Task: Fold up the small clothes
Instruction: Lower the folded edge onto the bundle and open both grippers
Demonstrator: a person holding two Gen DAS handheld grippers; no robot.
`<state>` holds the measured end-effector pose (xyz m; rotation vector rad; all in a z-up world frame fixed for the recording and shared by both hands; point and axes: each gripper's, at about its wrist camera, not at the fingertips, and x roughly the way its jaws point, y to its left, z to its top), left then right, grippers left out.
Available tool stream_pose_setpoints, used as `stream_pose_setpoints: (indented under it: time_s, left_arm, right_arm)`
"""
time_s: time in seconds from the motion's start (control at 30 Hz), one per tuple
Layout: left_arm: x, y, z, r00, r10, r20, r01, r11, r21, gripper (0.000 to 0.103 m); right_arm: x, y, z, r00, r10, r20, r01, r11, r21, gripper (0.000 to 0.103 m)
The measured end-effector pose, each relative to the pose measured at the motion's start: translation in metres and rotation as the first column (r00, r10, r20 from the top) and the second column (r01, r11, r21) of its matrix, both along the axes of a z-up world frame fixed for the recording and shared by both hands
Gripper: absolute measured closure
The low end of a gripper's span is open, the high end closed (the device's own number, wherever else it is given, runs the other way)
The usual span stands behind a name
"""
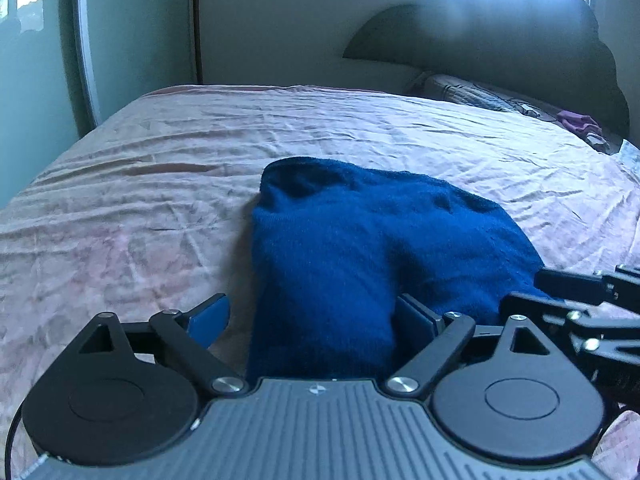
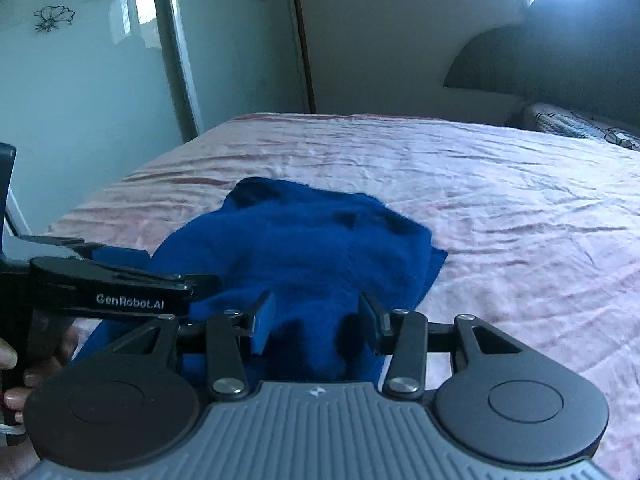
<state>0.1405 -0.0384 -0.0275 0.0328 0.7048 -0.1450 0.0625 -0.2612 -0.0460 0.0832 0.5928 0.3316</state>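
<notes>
1. Your left gripper (image 1: 310,320) has its fingers spread wide. The near edge of the blue knit garment (image 1: 360,256) lies between them, but the left pad (image 1: 208,320) stands clear of the cloth over bare sheet, so nothing is clamped.
2. Your right gripper (image 2: 316,320) has its fingers partly apart. A raised fold of the blue knit garment (image 2: 304,248) sits in the gap; the pads (image 2: 264,324) are at the cloth's sides, and you cannot tell from this view whether they press on it.
3. The garment lies in a bunched, roughly folded heap on the pink bedsheet (image 1: 140,200), at the near side of the bed and directly ahead of both grippers.
4. The two grippers work side by side: the right one's linkage appears at the right edge of the left wrist view, and the left one (marked GenRobot.AI) crosses the left side of the right wrist view, over the garment's left part.
5. Your left hand (image 2: 10,376) shows at the lower left of the right wrist view, wrapped on the handle.
6. A dark headboard (image 1: 500,40) and patterned pillow (image 1: 468,94) stand at the far right.
</notes>
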Motion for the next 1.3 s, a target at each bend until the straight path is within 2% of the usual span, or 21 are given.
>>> stream_pose_setpoints:
  time_s: [0.07,0.13,0.33,0.47,0.67,0.83,0.87,0.9,1.0,1.2,1.3]
  left_arm:
    - [-0.002,0.0,0.0,1.0,0.002,-0.001,-0.002,1.0,0.002,0.011]
    - [-0.006,0.0,0.001,1.0,0.004,-0.002,-0.004,1.0,0.005,0.011]
    - [-0.016,0.001,0.001,1.0,0.01,-0.001,-0.01,1.0,0.016,0.008]
    - [-0.022,0.001,-0.001,1.0,0.007,-0.007,-0.007,1.0,0.02,0.008]
    - [-0.032,0.001,0.0,1.0,0.007,-0.005,-0.006,1.0,0.03,0.008]
    - [-0.041,0.001,-0.004,1.0,-0.008,-0.005,0.008,0.999,0.038,0.01]
    - [-0.044,0.001,-0.004,1.0,-0.01,-0.007,0.01,0.999,0.036,0.01]
    - [-0.046,0.002,-0.004,1.0,-0.01,-0.006,0.01,0.999,0.036,0.01]
    - [-0.052,0.005,-0.005,1.0,-0.005,-0.004,0.005,0.999,0.036,0.009]
    - [-0.061,0.003,-0.005,1.0,0.002,-0.003,-0.001,0.999,0.039,0.009]
    - [-0.063,0.003,-0.006,1.0,0.0,-0.006,0.001,0.999,0.044,0.008]
  right_arm:
    - [0.001,0.003,-0.005,1.0,-0.005,-0.01,0.004,0.999,-0.041,0.059]
    - [0.002,0.004,-0.007,1.0,-0.022,-0.01,0.021,0.997,-0.068,0.053]
    - [-0.016,0.0,0.003,0.998,-0.053,0.021,0.054,0.997,-0.049,0.053]
    - [-0.025,-0.002,0.003,0.998,-0.057,0.012,0.058,0.998,-0.026,0.047]
    - [-0.037,0.002,0.001,0.999,-0.046,0.006,0.046,0.999,-0.026,0.046]
    - [-0.037,0.005,-0.008,0.998,-0.062,-0.005,0.061,0.995,-0.081,0.042]
    - [-0.036,0.003,-0.012,0.997,-0.078,-0.015,0.076,0.992,-0.096,0.039]
    - [-0.036,0.001,-0.014,0.996,-0.092,-0.023,0.089,0.991,-0.096,0.035]
    - [-0.045,-0.005,-0.012,0.995,-0.098,-0.019,0.097,0.994,-0.048,0.035]
    - [-0.055,-0.008,-0.013,0.995,-0.094,-0.026,0.094,0.995,-0.019,0.035]
    - [-0.059,-0.006,-0.016,0.995,-0.092,-0.034,0.092,0.996,-0.018,0.031]
